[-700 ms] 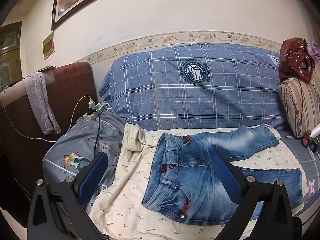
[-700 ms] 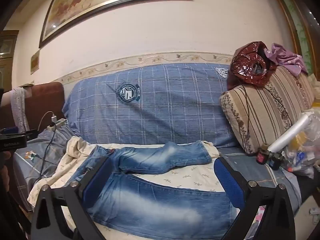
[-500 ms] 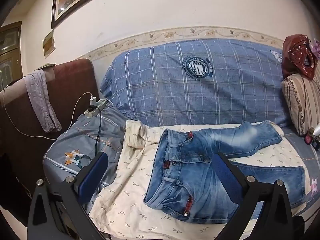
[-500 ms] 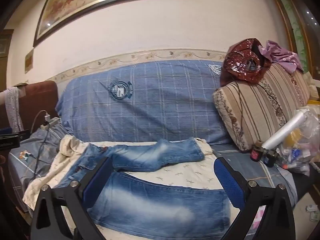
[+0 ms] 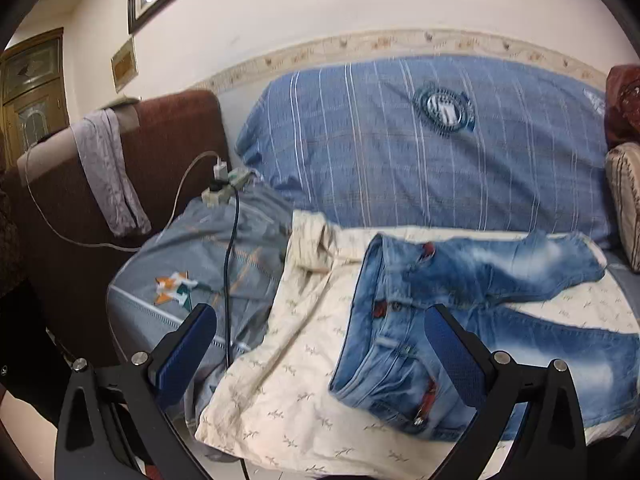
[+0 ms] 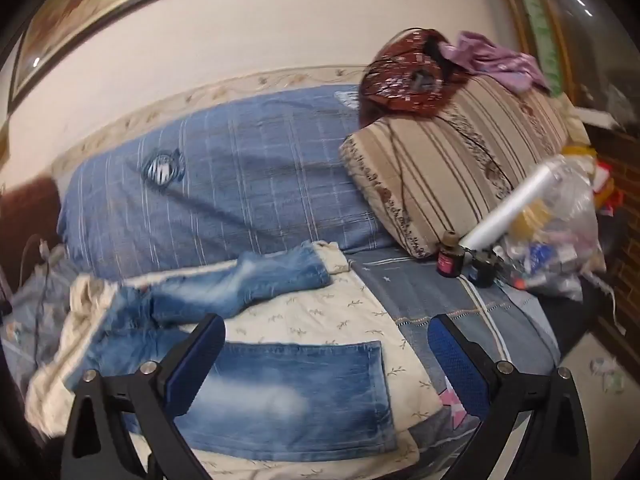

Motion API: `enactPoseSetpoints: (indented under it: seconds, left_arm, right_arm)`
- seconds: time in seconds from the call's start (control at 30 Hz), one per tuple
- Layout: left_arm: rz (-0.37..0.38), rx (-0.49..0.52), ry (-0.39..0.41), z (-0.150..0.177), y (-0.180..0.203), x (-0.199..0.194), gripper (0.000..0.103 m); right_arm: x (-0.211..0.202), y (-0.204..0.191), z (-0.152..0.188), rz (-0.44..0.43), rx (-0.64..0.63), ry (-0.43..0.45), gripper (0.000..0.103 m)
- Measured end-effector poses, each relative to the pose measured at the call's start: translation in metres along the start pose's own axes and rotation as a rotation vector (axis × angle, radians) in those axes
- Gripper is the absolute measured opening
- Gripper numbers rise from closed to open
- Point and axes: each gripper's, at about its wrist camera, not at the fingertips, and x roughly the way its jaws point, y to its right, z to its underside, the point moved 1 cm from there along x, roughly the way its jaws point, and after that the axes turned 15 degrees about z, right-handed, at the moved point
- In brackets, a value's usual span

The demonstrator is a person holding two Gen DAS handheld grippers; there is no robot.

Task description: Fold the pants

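Both my grippers, left (image 5: 320, 344) and right (image 6: 326, 354), have fingers spread wide, holding nothing. Jeans (image 5: 460, 312) lie unfolded on the cream sheet (image 5: 296, 368) on the sofa. Round crest (image 5: 442, 110) on the blue cushion (image 5: 360, 152) is too blurred to read.

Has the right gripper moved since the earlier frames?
Yes. The right gripper has swung right: the striped cushion now sits nearer the view's centre, the jeans further left.

Left gripper (image 5: 316, 344) hangs with jaws spread wide, nothing between the pads. The jeans (image 5: 452, 300) lie unfolded ahead, waistband by the right-hand jaw, on the cream sheet (image 5: 288, 360). A black cable (image 5: 230, 280) trails near the left-hand jaw.
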Motion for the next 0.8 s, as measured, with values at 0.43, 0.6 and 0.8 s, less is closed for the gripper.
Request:
enactPoseSetpoints:
  seconds: [0.43,0.6,0.8]
  left_arm:
    - [0.073,0.025,0.047,-0.009,0.019,-0.027,0.103]
    - [0.073,0.019,0.044,-0.008,0.02,-0.025,0.103]
    - [0.072,0.027,0.038,-0.008,0.023,-0.023,0.103]
  right_arm:
    - [-0.042,-0.092,0.002,-0.081,-0.213,0.132,0.102]
    - [-0.043,-0.093,0.004,-0.093,-0.211,0.123,0.102]
    - [-0.039,-0.088,0.002,-0.093,-0.194,0.108,0.102]
